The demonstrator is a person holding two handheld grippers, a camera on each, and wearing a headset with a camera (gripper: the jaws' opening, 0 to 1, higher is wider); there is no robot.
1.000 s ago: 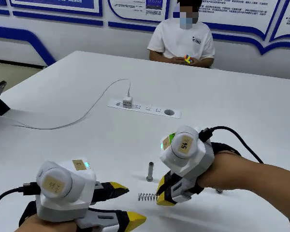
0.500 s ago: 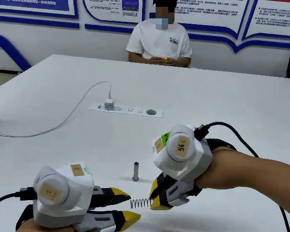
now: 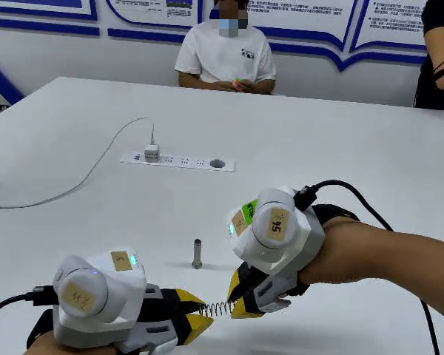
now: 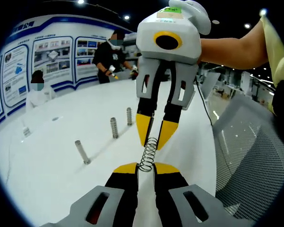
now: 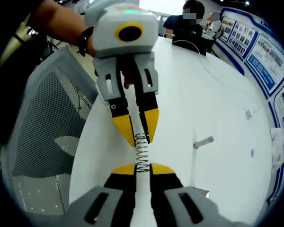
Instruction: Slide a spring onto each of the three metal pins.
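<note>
A small metal spring [image 3: 216, 308] is stretched level between my two grippers near the table's front edge. My right gripper [image 3: 237, 298] is shut on its right end, and my left gripper [image 3: 194, 313] is shut on its left end. In the left gripper view the spring [image 4: 148, 153] runs from my own jaws up into the right gripper [image 4: 155, 135]. A bare metal pin [image 3: 197, 253] stands upright just beyond the spring. The left gripper view shows that bare pin [image 4: 80, 151] and two further pins [image 4: 114, 127] [image 4: 129, 116], each wearing a spring.
A white power strip [image 3: 177, 159] with a plugged charger and a trailing cable lies mid-table. A person in a white shirt [image 3: 223, 55] sits at the far side. A grey mesh chair [image 5: 42, 127] stands by the table's front edge.
The left gripper's jaws, open a second ago, have closed onto the free end of the spring that the right gripper holds. The headset camera has shifted.
</note>
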